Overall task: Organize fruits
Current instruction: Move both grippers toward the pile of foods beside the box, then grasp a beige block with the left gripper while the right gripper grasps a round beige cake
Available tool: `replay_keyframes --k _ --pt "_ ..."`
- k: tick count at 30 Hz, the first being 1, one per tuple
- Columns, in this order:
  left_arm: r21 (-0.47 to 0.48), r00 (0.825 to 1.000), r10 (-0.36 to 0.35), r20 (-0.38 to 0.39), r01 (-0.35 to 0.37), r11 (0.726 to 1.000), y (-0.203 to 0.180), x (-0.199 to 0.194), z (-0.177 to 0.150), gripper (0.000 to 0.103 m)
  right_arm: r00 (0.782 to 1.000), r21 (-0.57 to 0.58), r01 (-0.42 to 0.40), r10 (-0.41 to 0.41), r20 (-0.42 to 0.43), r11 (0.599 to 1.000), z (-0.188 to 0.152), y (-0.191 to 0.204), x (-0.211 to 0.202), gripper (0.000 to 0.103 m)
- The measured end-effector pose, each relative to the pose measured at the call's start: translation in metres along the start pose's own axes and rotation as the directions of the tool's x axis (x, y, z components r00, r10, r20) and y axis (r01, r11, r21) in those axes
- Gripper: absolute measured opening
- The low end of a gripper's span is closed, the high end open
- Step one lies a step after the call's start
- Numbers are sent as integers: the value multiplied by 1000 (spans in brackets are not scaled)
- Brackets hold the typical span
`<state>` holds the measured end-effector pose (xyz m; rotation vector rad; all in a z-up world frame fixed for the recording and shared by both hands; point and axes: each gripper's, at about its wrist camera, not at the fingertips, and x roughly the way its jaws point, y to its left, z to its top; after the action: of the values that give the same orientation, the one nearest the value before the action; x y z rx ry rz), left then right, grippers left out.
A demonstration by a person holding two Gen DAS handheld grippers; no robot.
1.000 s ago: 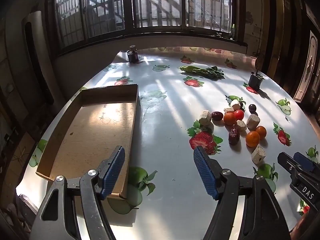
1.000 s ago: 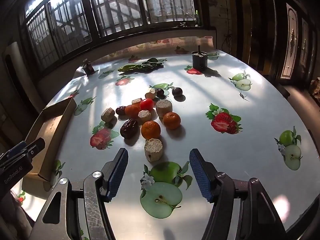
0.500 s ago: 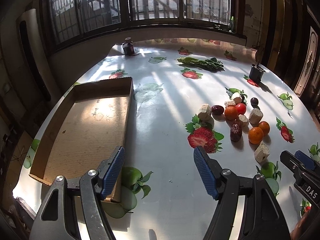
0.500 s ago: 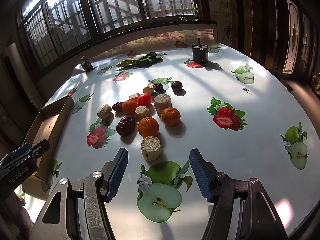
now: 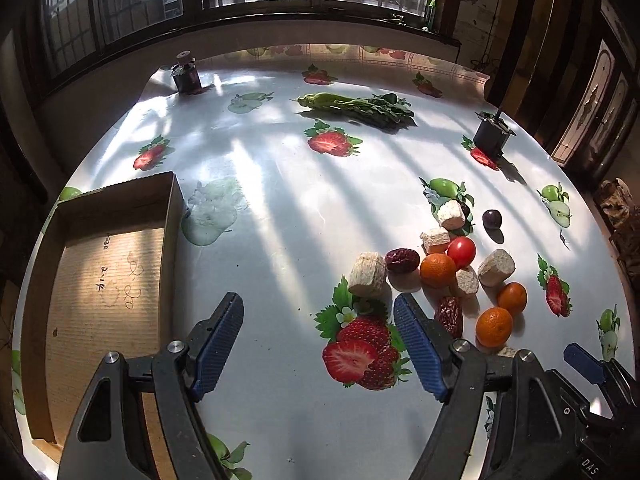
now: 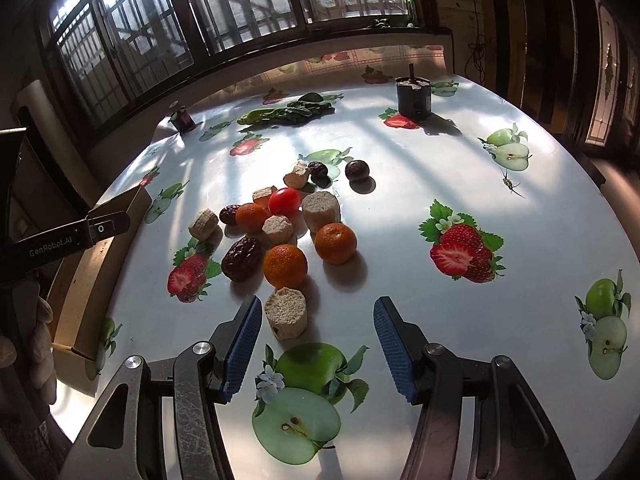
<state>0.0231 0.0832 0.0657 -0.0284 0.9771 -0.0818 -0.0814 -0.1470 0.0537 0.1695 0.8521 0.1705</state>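
While bare tablecloth [image 5: 280, 240] separates box [image 5: 108, 280] from fruit pile [image 6: 286, 232], both grippers [image 5: 318, 344] [image 6: 316, 344] gape empty.

Bench cover [image 5: 280, 208]: glossy plastic sheet, smooth, printed with fruit, glare in the sun.
Box [image 5: 108, 280]: matt brown corrugated cardboard, ribbed floor, pen marks.
Jaw pads [image 6: 240, 344]: blue rubbery plastic, finely ribbed.
Gripper arms [image 6: 188, 412]: dark scuffed metal or plastic, bright metal rivets.
Tangerines [image 6: 285, 266]: dimpled peel, faint sheen.
Tomato [image 6: 284, 201]: smooth, shiny.
Dates [image 6: 241, 258]: wrinkled, glossy.
Beige chunks [image 6: 286, 317]: rough, porous, matt.
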Motion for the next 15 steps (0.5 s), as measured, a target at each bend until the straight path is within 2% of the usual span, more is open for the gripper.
replay_keyframes --k 6,9,15 --pt "-4 999 -42 -30 42 999 -13 48 8 77 999 -64 11 -14 -47 998 -2 8 14 63" --pt "-4 998 -65 -26 65 998 -15 58 10 77 997 -71 5 -10 -82 997 -2 8 22 63" --pt "25 997 -59 -53 60 998 -20 71 9 74 993 -59 -21 14 -120 998 -2 13 38 63"
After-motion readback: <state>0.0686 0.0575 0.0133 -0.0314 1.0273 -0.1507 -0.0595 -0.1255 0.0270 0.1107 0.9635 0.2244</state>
